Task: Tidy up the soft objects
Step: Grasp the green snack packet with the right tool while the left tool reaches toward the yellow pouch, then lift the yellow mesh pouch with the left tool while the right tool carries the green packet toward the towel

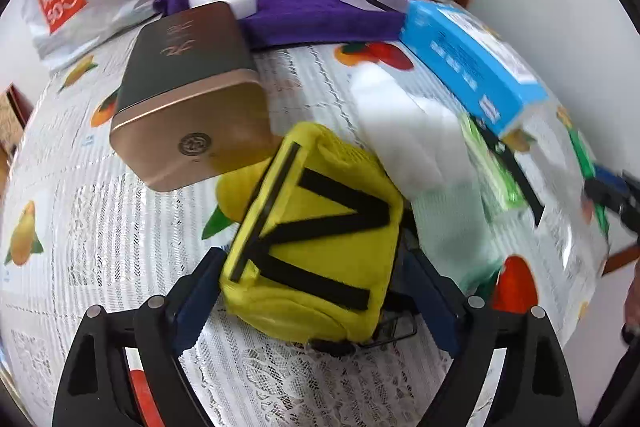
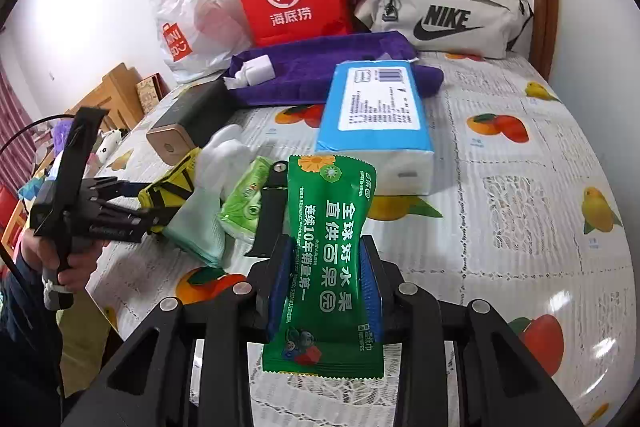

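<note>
Right gripper (image 2: 326,291) pinching green wipes packet (image 2: 326,259) mid-body, lifted clear of the counter (image 2: 520,187), probably for carrying over to the soft pile. Left gripper (image 1: 316,291) spread around yellow pouch (image 1: 316,239), not squeezing it. Open room right of the packet; blue tissue pack (image 2: 376,115) just ahead.
</note>
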The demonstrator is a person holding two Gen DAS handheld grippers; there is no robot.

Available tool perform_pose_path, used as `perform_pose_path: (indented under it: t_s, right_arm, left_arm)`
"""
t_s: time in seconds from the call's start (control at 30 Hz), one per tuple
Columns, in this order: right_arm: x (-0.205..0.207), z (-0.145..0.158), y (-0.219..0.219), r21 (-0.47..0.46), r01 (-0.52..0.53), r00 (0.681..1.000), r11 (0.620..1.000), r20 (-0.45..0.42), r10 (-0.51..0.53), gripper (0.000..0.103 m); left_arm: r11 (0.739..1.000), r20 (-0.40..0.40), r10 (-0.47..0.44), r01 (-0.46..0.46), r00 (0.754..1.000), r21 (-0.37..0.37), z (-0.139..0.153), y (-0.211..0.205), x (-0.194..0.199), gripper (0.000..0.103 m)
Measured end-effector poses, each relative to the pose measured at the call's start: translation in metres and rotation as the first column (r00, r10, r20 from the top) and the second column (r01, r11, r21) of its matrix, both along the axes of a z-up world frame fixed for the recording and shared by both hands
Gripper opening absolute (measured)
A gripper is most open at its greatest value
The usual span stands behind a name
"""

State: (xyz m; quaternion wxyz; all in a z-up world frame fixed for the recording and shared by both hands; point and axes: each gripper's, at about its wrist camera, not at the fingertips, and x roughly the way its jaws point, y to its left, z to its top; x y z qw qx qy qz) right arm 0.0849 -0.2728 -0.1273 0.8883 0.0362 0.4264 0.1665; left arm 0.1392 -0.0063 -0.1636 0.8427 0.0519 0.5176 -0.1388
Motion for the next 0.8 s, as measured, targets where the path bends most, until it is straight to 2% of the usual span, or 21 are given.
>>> perform_pose_path:
  t_s: [0.17,0.27,0.37,0.43,0.53,0.8]
  right_arm:
    - [0.003,-0.009,-0.003,0.013,0.018,1.0,1.0,-0.024,-0.018,0.033]
    - [0.003,-0.017,-0.004,0.005,0.032,0.998,0.999,-0.044,-0.032,0.033]
    - [0.0,-0.019,-0.003,-0.003,0.038,0.998,0.999,-0.047,-0.038,0.033]
    - [0.0,-0.02,-0.004,-0.005,0.037,0.998,0.999,-0.048,-0.037,0.033]
    - [0.0,-0.022,-0.004,-0.015,0.047,0.998,0.999,-0.052,-0.047,0.033]
    - [0.003,-0.029,-0.005,-0.021,0.078,0.993,0.997,-0.092,-0.079,0.033]
  left_arm:
    - [1.0,0.019,0.015,-0.015,1.0,0.0,-0.001,-0.002,0.003,0.088]
    - [0.999,0.048,0.039,-0.04,0.998,0.012,0.0,0.001,0.003,0.072]
    - [0.993,0.022,0.079,-0.077,0.997,-0.091,0.006,0.018,0.0,0.061]
    - [0.989,0.015,0.092,-0.089,0.996,-0.12,0.009,0.025,-0.004,0.06]
    - [0.987,0.032,0.125,-0.121,0.992,-0.105,0.012,0.034,-0.015,0.059]
    - [0.967,0.047,0.198,-0.187,0.979,-0.173,0.023,0.058,-0.034,0.058]
